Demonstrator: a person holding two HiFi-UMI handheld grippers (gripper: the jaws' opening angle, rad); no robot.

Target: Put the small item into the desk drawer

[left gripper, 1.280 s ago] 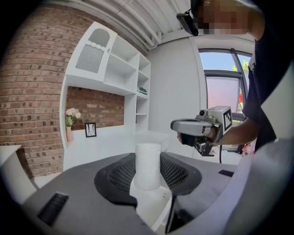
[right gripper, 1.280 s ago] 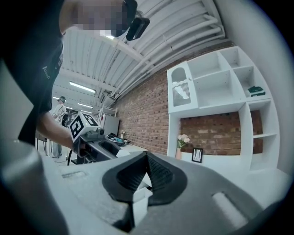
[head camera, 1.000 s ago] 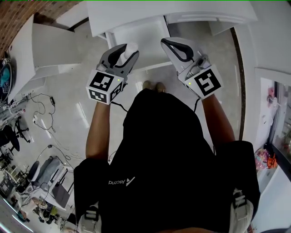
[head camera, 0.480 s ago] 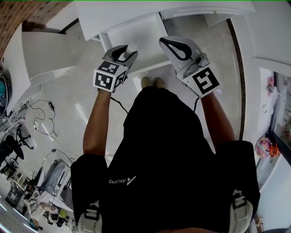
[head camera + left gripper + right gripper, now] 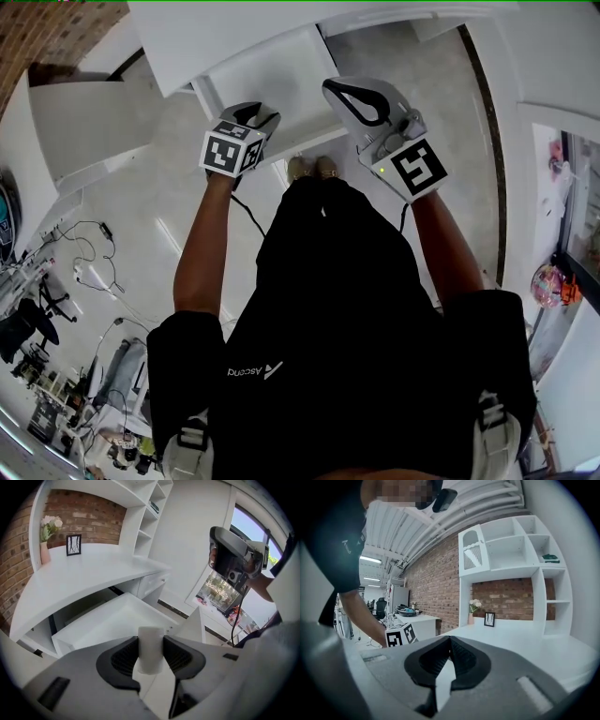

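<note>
Your left gripper fingers clamp the small item; bring it low over the open drawer before you release. Right gripper fingers are pressed together, empty; keep it clear.

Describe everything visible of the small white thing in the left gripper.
The small white thing is a plain, smooth, short cylinder with no print showing. The left gripper is shut on it, one dark ribbed jaw pressing each side, and its end pokes just past their tips. It is held in the air near the open white drawer, touching nothing else.
</note>
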